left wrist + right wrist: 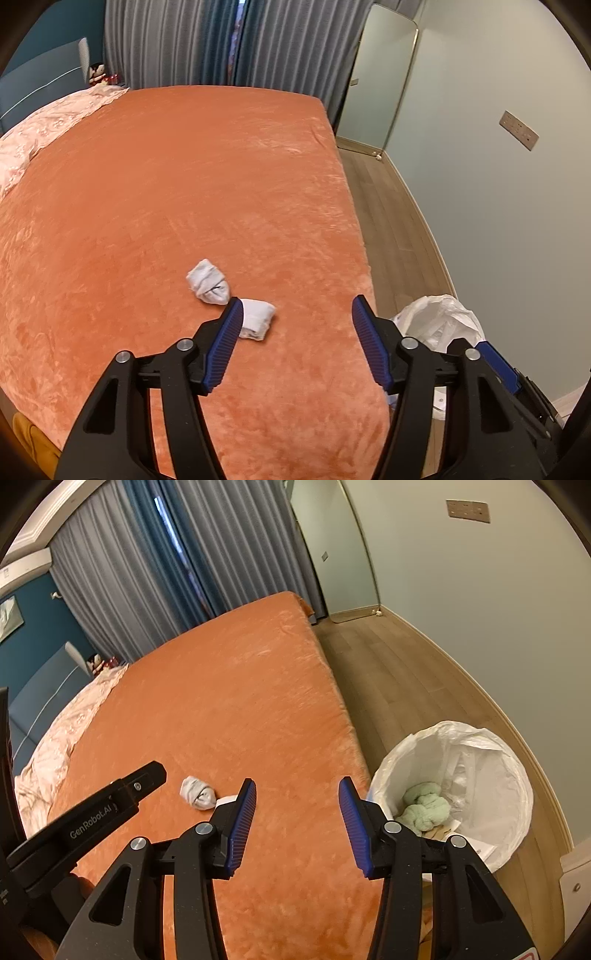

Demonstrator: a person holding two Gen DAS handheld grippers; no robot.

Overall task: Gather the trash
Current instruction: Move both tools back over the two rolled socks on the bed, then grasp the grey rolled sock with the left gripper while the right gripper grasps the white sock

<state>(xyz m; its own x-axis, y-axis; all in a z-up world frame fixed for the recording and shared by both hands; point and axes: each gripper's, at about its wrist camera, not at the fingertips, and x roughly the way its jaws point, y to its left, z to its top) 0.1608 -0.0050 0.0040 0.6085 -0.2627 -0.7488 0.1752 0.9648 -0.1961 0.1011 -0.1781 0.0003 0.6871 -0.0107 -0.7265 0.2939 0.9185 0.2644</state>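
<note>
two wads of white crumpled tissue lie on the orange bedspread [184, 177], the far wad [207, 282] at about 11 o'clock from the left gripper [297, 314] and the near wad [258, 318] just beside that gripper's left finger, partly hidden behind it. the left gripper is spread wide and holds nothing; the right gripper [297, 797] is likewise wide apart and empty, hovering over the bed edge. the lined bin [491, 738] stands on the wood floor at the right gripper's 3 o'clock, with a green wad [424, 805] and paper scraps already inside.

the step in hand looks like picking up the near wad. to do it well, shift the left gripper toward 10 o'clock so the wad sits between both pads, press lightly into the plush cover, then close gently so the soft paper is pinched, not pushed away. carry it toward 3 o'clock and release over the bin's mouth.

the only readable writing is "genrobot.ai" on the left gripper's body, seen in the right wrist view. the wall plate shows no legible text.
</note>
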